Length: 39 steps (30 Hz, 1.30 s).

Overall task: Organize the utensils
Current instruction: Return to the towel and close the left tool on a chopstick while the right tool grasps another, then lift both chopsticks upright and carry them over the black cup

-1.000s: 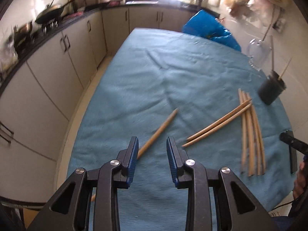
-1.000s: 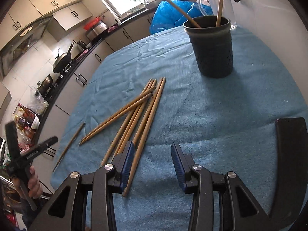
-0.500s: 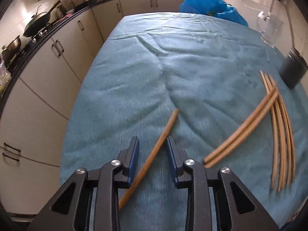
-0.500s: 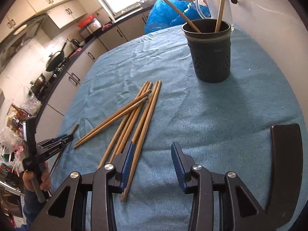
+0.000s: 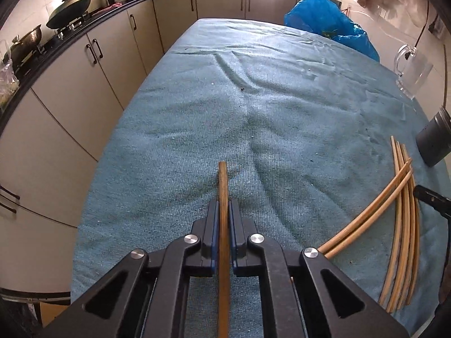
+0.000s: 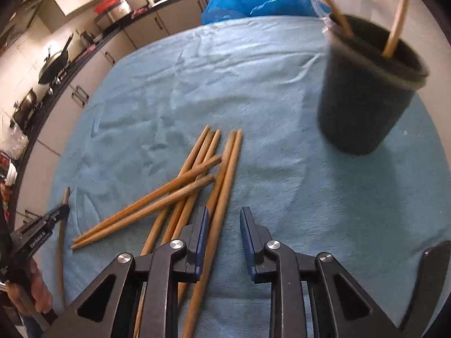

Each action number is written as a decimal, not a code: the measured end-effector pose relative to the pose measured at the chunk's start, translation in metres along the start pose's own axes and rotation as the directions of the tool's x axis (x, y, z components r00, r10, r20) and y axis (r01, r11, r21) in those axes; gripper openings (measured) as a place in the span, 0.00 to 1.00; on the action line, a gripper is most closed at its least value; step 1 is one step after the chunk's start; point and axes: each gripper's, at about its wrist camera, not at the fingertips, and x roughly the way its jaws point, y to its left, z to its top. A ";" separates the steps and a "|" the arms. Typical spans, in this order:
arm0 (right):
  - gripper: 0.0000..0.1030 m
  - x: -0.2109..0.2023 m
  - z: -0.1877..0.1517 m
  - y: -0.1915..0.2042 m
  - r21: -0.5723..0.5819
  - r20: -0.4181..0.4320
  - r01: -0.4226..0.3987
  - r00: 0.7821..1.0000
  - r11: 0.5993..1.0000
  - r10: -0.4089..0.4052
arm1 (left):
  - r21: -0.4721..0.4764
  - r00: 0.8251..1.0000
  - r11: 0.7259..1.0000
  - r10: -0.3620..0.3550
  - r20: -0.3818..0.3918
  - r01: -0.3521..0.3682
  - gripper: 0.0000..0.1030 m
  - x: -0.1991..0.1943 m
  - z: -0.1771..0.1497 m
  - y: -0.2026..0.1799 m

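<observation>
Left gripper (image 5: 223, 211), blue-padded fingers (image 5: 213, 225) clamped on a single wooden chopstick (image 5: 223, 186); stick running straight forward between the pads, tip projecting beyond them over the blue tablecloth (image 5: 253, 107), near the table's near edge. Same chopstick seen from the right wrist view at the far left, lying along the cloth beside the left gripper.

Right gripper (image 6: 224, 222), fingers (image 6: 201, 231) apart, nothing between them; left finger just over the near ends of the loose chopstick pile (image 6: 197, 183). Pile of wooden chopsticks on the cloth, two lying crosswise over the others.

Dark utensil holder (image 6: 363, 98) upright toward the table's right edge, beyond the pile and apart from it, with two chopsticks (image 6: 396, 28) leaning inside.

Glass mug (image 5: 411, 70) and blue plastic bag (image 5: 324, 25) toward the far right corner. Wok (image 5: 70, 17) on the counter stove.
</observation>
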 end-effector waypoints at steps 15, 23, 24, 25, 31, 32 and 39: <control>0.17 -0.006 -0.001 -0.022 -0.166 -0.054 0.164 0.983 0.972 -0.175 | 0.003 1.000 1.000 -0.016 -0.012 0.016 0.07 0.005 0.009 0.001; 0.09 0.006 0.028 -0.023 -0.145 -0.046 0.156 0.985 0.977 -0.164 | -0.014 0.998 0.998 -0.067 -0.015 0.067 0.06 0.002 0.010 0.001; 0.07 0.005 0.029 -0.025 -0.129 -0.049 0.128 0.990 0.983 -0.136 | -0.012 0.996 0.996 -0.085 0.000 0.085 0.06 -0.004 0.009 0.001; 0.06 0.002 0.029 -0.026 -0.101 -0.047 0.090 0.994 0.991 -0.095 | -0.011 0.995 0.996 -0.092 0.031 0.092 0.06 -0.014 0.009 0.000; 0.07 -0.067 0.017 -0.012 -0.092 0.187 -0.026 0.981 0.995 0.043 | -0.009 0.969 0.982 -0.187 0.163 0.191 0.06 -0.079 0.013 -0.007; 0.07 -0.079 0.014 -0.007 -0.105 0.226 -0.032 0.973 0.994 0.055 | -0.012 0.961 0.978 -0.204 0.187 0.210 0.06 -0.089 0.013 -0.008; 0.07 -0.150 -0.015 0.014 -0.189 0.478 -0.051 0.867 0.981 0.137 | 0.004 0.908 0.963 -0.256 0.332 0.270 0.06 -0.150 0.008 -0.021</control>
